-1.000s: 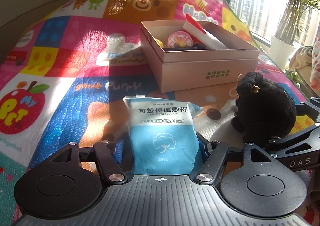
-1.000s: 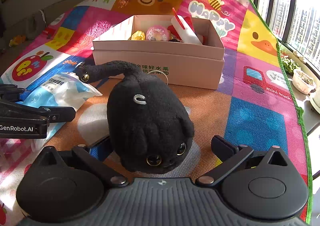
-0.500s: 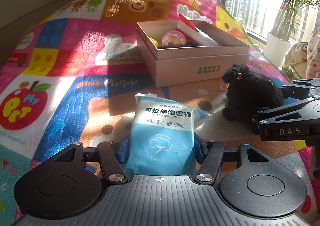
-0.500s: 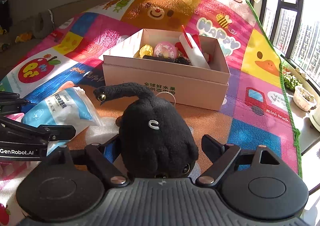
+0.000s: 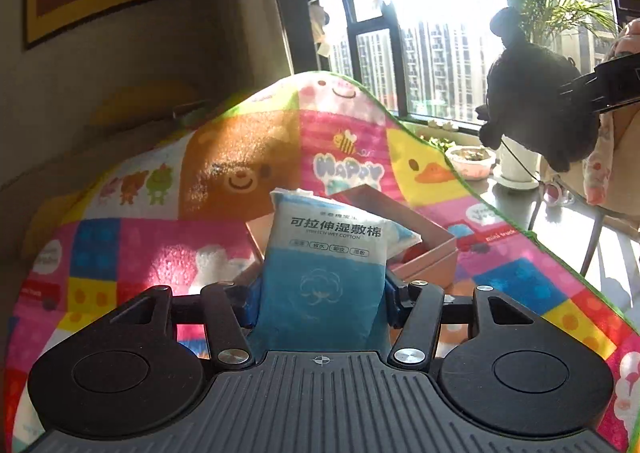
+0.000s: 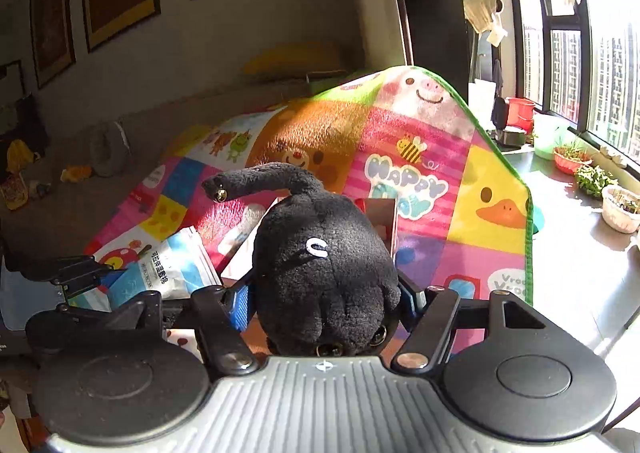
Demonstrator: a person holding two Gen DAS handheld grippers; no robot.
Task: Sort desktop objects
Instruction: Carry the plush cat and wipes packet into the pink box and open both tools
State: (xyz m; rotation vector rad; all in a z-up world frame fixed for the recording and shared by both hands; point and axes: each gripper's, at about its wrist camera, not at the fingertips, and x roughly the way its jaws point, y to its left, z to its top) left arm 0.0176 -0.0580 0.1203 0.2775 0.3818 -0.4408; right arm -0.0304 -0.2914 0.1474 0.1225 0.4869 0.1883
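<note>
Both pickups look done: left gripper (image 5: 322, 293) has just closed its fingers on the cotton pad pack (image 5: 326, 265), right gripper (image 6: 324, 299) likewise on the black plush cat (image 6: 320, 269), both held above the play mat (image 6: 492, 181). I'd say next is carrying them over the pink box (image 5: 428, 249) and letting go.

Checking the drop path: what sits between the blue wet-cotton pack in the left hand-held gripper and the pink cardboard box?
Nothing. In the left wrist view the blue-and-white wet-cotton pack, clamped in the left hand-held gripper, partly covers the open pink cardboard box behind it, with only air between them.
</note>
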